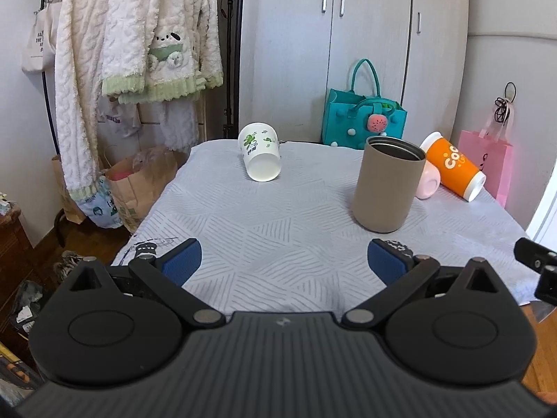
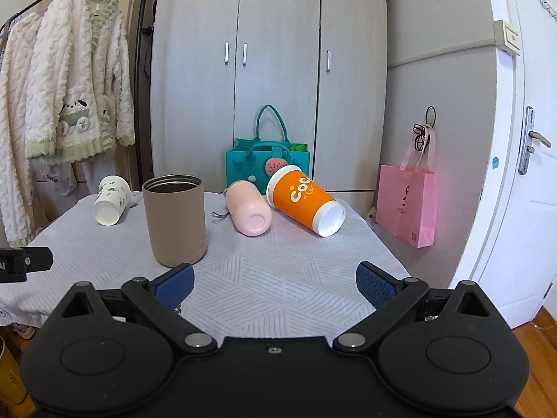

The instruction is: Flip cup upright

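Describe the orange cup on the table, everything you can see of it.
The orange cup lies on its side at the far right of the grey-white tablecloth, its white base toward the cameras and its white rim end pointing back toward the teal bag. White lettering marks its glossy orange wall. It lies close beside the toppled pink cup; contact cannot be told. No gripper holds it.

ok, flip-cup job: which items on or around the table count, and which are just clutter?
Job:
white cup with green print, on its side
pink cup, on its side
orange cup, on its side
tan tumbler, already upright
left claw and right claw, both open

Clutter:
teal bag
pink bag
hanging robes
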